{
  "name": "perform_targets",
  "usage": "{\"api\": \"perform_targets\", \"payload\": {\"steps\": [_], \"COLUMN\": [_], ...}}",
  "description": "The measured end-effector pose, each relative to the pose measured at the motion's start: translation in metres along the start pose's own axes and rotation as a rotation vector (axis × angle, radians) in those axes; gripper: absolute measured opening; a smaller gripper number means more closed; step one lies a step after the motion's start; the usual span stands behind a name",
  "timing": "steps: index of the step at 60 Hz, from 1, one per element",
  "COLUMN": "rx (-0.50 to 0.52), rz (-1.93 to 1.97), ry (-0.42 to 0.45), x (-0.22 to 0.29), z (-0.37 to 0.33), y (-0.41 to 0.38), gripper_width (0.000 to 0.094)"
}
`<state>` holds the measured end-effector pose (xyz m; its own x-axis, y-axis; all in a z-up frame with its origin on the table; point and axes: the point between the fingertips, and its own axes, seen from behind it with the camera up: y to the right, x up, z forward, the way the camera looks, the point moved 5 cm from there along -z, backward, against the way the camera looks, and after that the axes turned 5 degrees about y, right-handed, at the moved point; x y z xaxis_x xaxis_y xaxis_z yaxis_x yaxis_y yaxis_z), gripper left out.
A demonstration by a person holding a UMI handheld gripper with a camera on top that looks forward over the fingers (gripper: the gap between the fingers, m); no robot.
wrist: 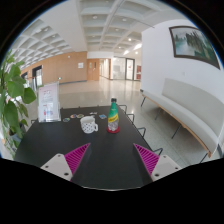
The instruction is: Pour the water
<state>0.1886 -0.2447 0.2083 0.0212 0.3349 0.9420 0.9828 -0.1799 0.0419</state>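
**Gripper Lined Up on Bottle Before Pour**

A hand-held gripper (111, 158) hovered over a dark worktop (100, 150) in a bright, tiled hall, its two fingers spread wide apart with nothing between them. The pink pads (76, 156) on the inner faces showed at 7 and 5 o'clock of the view, low over the near part of the worktop.

A green bottle (113, 117) with a red label and a dark cap stood upright on the far part of the worktop, beyond the fingers at about 12 o'clock. A white mug (88, 124) with dark markings sat just beside it, at the bottle's 9 o'clock, the two near each other but apparently not touching. An upright sign holder (49, 103) stood farther off at 10 o'clock, with a leafy plant (12, 95) at the worktop's edge at 9 o'clock. A white bench (185, 108) ran along the wall at 3 o'clock, under a framed picture (193, 45).

Nothing had been grasped, so the step in hand looked to be the reach for the bottle. To do it well, the gripper would likely need to travel straight ahead with fingers kept wide, centre the bottle between the pads around its label, and close squarely so it did not tip or knock the mug. Whether the cap was loosened could not be seen.
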Motion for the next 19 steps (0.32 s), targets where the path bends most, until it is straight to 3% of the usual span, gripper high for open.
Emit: {"api": "perform_targets", "payload": {"steps": [19], "rx": [-0.006], "rz": [-0.02], "ry": [0.028], "x": [0.0], "z": [-0.031], "y": [0.007], "gripper_width": [0.0858]}}
